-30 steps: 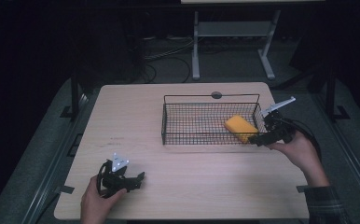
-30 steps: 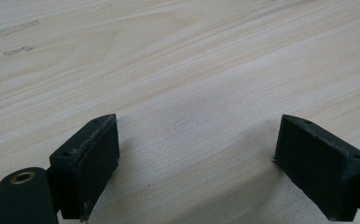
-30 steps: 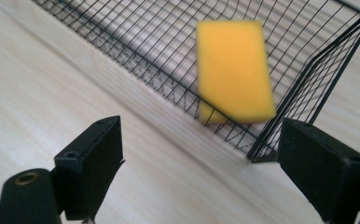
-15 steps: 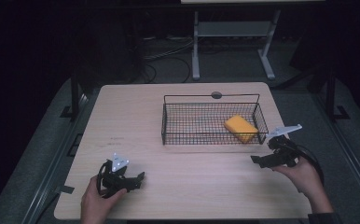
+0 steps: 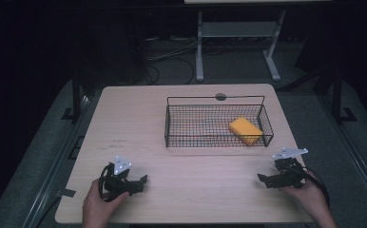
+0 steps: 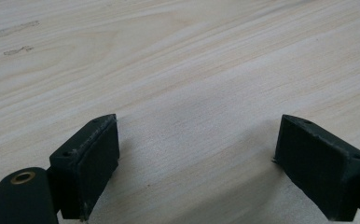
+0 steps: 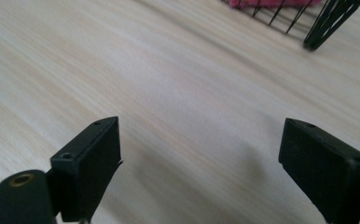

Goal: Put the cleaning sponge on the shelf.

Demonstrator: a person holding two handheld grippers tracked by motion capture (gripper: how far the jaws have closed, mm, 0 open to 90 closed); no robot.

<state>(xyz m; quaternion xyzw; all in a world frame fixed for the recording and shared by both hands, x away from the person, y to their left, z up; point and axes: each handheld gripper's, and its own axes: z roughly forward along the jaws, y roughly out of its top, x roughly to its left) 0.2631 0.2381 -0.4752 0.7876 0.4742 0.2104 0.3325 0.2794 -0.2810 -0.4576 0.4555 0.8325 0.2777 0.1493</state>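
Observation:
A yellow sponge [image 5: 245, 129] lies in the right end of a black wire basket [image 5: 172, 127] on the wooden table. My right gripper [image 5: 262, 179] rests low over the table near the front right corner, well in front of the basket, open with bare wood between its jaws [image 7: 199, 168]. The basket's corner [image 7: 329, 21] shows at the top right of the right gripper view. My left gripper [image 5: 142, 181] sits at the front left of the table, open over plain wood [image 6: 197, 163], a hand holding it.
The wooden table [image 5: 139, 123] has a dark round grommet [image 5: 220, 96] at its far edge behind the basket. Faint pencil marks [image 5: 119, 141] lie left of the basket. Beyond the table, a white stand [image 5: 234, 42] and cables stand on the dark floor.
My right gripper has drawn back from the basket's right end toward the front right of the table, leaving the yellow sponge in the basket. The left gripper has stayed put.

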